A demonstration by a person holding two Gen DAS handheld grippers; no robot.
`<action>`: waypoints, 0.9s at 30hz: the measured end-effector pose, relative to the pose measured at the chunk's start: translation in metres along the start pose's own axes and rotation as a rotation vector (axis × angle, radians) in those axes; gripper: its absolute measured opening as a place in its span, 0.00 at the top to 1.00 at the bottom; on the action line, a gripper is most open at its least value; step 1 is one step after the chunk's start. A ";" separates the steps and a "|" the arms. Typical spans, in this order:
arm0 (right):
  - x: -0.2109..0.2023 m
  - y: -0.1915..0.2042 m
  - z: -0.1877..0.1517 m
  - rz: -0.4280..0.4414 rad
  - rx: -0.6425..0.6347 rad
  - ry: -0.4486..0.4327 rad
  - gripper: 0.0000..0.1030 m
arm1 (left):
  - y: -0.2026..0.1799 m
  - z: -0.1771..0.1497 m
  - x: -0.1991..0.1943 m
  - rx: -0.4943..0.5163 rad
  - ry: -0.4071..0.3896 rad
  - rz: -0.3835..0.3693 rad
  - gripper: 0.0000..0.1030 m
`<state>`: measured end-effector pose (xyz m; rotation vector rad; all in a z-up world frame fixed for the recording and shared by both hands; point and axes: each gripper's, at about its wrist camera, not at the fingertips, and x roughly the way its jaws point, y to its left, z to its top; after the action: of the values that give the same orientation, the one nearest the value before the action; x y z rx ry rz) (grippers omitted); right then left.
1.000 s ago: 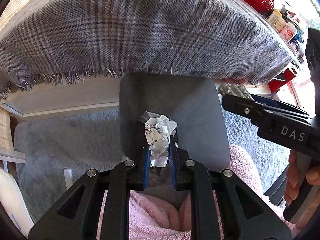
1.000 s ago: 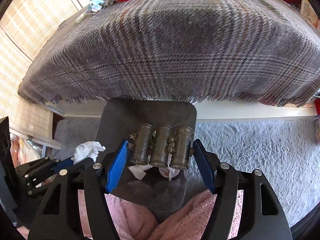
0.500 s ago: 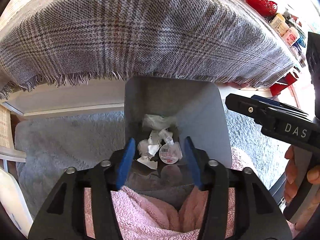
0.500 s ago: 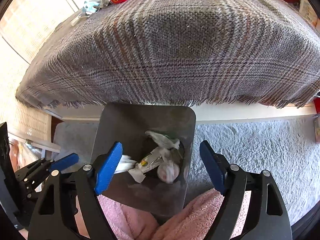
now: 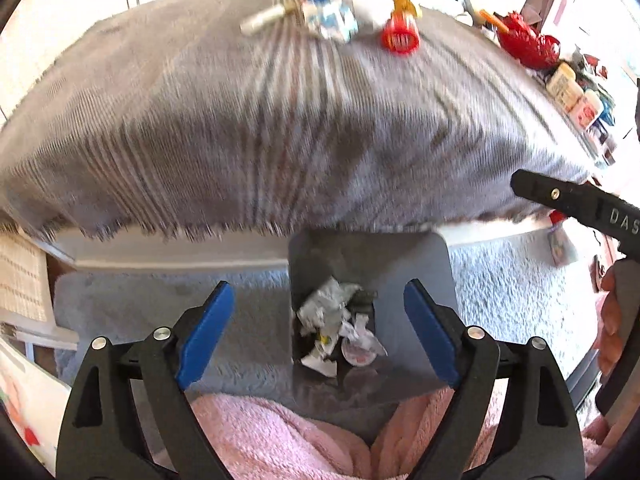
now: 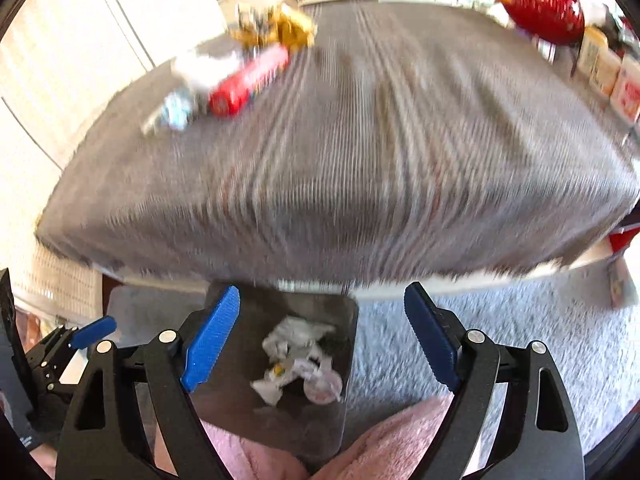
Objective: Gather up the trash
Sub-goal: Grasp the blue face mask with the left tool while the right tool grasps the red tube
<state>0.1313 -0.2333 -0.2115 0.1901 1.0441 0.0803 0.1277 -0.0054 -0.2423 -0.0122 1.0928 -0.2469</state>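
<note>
A dark grey bin (image 5: 416, 276) (image 6: 340, 320) stands on the rug below the table edge, with crumpled paper (image 5: 324, 308) (image 6: 294, 340) and other scraps inside. My left gripper (image 5: 320, 336) hovers above it, jaws still opening, nothing between them. My right gripper (image 6: 322, 344) is also above the bin, jaws opening and empty. More trash lies at the far side of the plaid tablecloth (image 5: 280, 120) (image 6: 360, 160): a red tube (image 5: 400, 36) (image 6: 248, 80), a blue-white wrapper (image 5: 328, 20) (image 6: 176, 108) and a gold wrapper (image 6: 280, 28).
A pale shaggy rug (image 5: 512, 280) (image 6: 500, 340) covers the floor. Pink fabric (image 5: 280, 432) sits just below the grippers. A red object (image 5: 528, 44) (image 6: 548, 4) and jars (image 5: 568, 88) stand at the table's right side. The right gripper's body (image 5: 580, 204) and hand show at right.
Both grippers let go: the crumpled paper and the three dark cylinders dropped into the bin. Both jaws spread wide and both grippers rose, bringing the tabletop trash into view.
</note>
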 end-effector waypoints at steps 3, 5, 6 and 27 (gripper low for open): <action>-0.004 0.002 0.022 -0.004 -0.009 -0.041 0.17 | 0.000 0.018 -0.007 0.014 -0.034 0.011 0.20; -0.003 0.005 0.036 -0.005 -0.013 -0.061 0.17 | 0.000 0.031 -0.009 0.022 -0.055 0.017 0.20; -0.002 0.008 0.045 -0.002 -0.015 -0.075 0.17 | 0.002 0.040 -0.010 0.025 -0.069 0.021 0.20; 0.065 0.059 0.117 0.089 -0.040 -0.052 0.39 | 0.005 0.122 0.009 0.071 -0.140 0.012 0.21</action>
<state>0.2667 -0.1790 -0.1983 0.2012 0.9810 0.1762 0.2395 -0.0158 -0.1944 0.0403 0.9444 -0.2699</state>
